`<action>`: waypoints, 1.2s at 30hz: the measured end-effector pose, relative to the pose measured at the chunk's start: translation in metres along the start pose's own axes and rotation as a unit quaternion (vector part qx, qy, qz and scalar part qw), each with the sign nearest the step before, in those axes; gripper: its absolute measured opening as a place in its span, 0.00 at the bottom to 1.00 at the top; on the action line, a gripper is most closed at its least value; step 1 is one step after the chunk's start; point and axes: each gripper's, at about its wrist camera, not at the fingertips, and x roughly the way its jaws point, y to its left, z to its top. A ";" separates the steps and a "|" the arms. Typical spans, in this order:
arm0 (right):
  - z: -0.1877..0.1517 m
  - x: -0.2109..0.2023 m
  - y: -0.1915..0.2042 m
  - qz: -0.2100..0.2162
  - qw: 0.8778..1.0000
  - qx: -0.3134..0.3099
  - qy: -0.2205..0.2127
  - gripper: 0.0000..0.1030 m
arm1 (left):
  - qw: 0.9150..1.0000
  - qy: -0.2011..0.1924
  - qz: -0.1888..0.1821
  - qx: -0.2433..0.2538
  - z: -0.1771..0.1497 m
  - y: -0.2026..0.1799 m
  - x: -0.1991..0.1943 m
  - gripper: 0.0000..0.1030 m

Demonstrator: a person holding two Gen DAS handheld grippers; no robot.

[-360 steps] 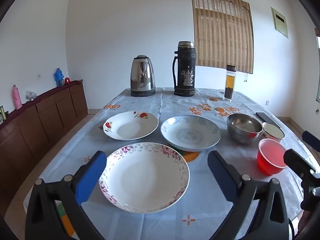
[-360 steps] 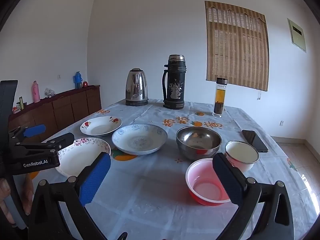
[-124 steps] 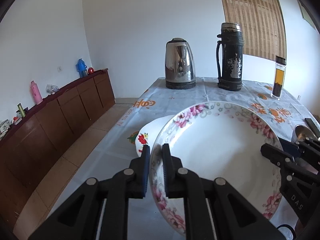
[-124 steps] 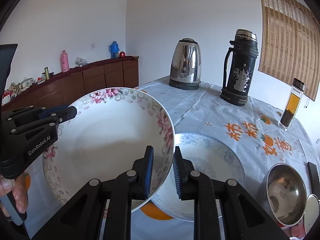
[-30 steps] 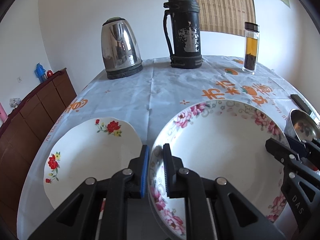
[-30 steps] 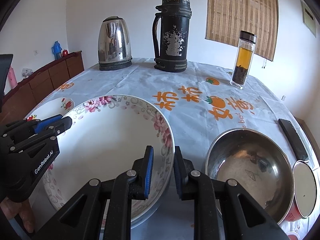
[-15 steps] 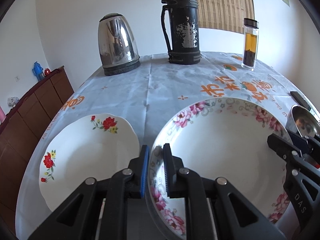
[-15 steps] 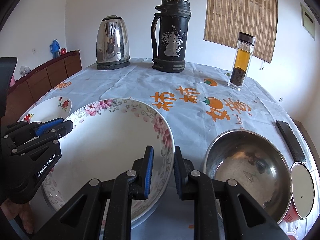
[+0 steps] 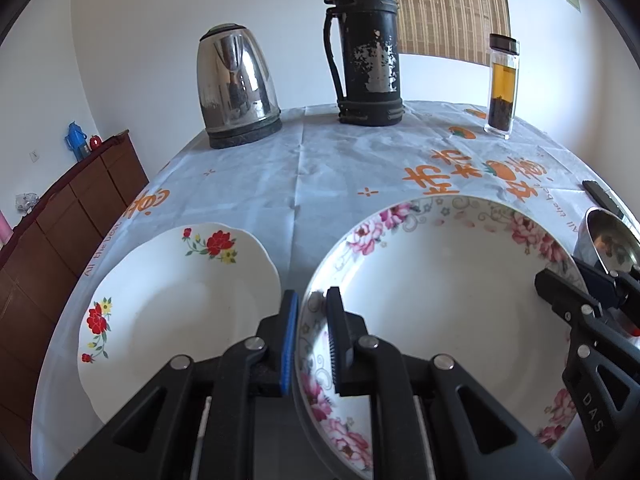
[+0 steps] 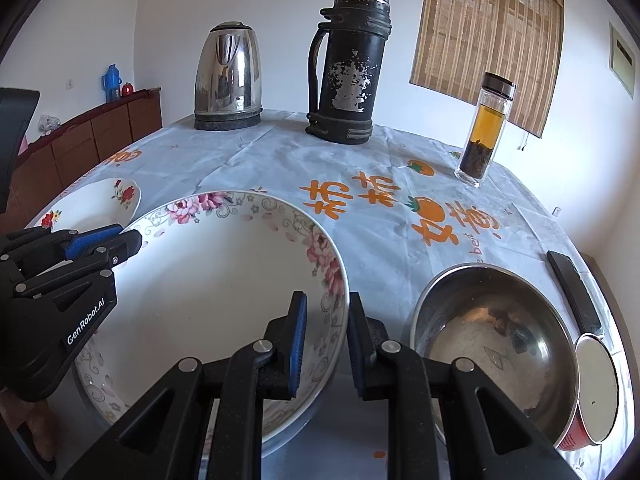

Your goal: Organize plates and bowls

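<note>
I hold a large white plate with a pink flower rim (image 9: pixel 440 300) (image 10: pixel 208 280) between both grippers. My left gripper (image 9: pixel 312 312) is shut on its left rim and shows in the right wrist view (image 10: pixel 116 244). My right gripper (image 10: pixel 326 316) is shut on its right rim and shows in the left wrist view (image 9: pixel 560 284). The plate sits low over the spot where the blue-patterned plate stood; that plate is hidden beneath. A smaller white plate with red flowers (image 9: pixel 176 300) (image 10: pixel 92 200) lies on the table to the left.
A steel bowl (image 10: pixel 492 340), a white-lined cup (image 10: pixel 596 384) in a red bowl (image 10: pixel 568 440) and a black phone (image 10: pixel 572 288) lie to the right. A kettle (image 9: pixel 236 88), a black thermos (image 9: pixel 368 48) and a tea bottle (image 9: pixel 502 84) stand at the back. A wooden sideboard (image 9: pixel 60 208) is on the left.
Since 12 s ago both grippers closed on the pink-flowered plate, lifted it and carried it forward. In the last second it has sunk slightly lower, over the blue-patterned plate's spot.
</note>
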 end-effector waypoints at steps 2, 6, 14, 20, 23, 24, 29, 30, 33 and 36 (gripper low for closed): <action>0.000 0.000 0.000 -0.001 1.000 -0.001 0.000 0.21 | 1.000 0.000 0.001 0.000 0.000 0.001 0.000 0.11; 0.000 0.000 0.000 -0.002 1.000 -0.001 0.000 0.21 | 1.000 0.000 0.001 0.000 0.000 0.001 0.000 0.11; 0.000 0.001 0.000 -0.004 1.000 -0.004 0.001 0.21 | 1.000 0.000 0.007 0.004 -0.001 0.000 0.000 0.11; 0.000 0.002 0.002 -0.009 1.000 -0.009 0.003 0.21 | 1.000 0.000 0.007 0.004 -0.001 0.000 0.000 0.11; 0.000 0.002 0.003 -0.011 1.000 -0.012 0.004 0.22 | 1.000 -0.001 0.012 0.007 -0.002 -0.001 -0.001 0.11; 0.000 0.002 0.004 -0.012 1.000 -0.013 0.004 0.22 | 1.000 -0.002 0.015 0.010 -0.002 -0.001 -0.001 0.11; 0.000 0.002 0.005 -0.015 1.000 -0.017 0.005 0.22 | 0.999 -0.010 0.026 0.019 -0.002 -0.004 -0.004 0.10; 0.000 0.002 0.005 -0.015 1.000 -0.017 0.005 0.22 | 0.999 -0.010 0.026 0.020 -0.002 -0.004 -0.004 0.10; 0.000 0.002 0.005 -0.017 1.000 -0.018 0.005 0.23 | 0.999 -0.010 0.026 0.020 -0.002 -0.004 -0.004 0.10; 0.000 0.002 0.005 -0.017 1.000 -0.019 0.006 0.23 | 1.000 -0.010 0.024 0.018 -0.002 -0.004 -0.004 0.10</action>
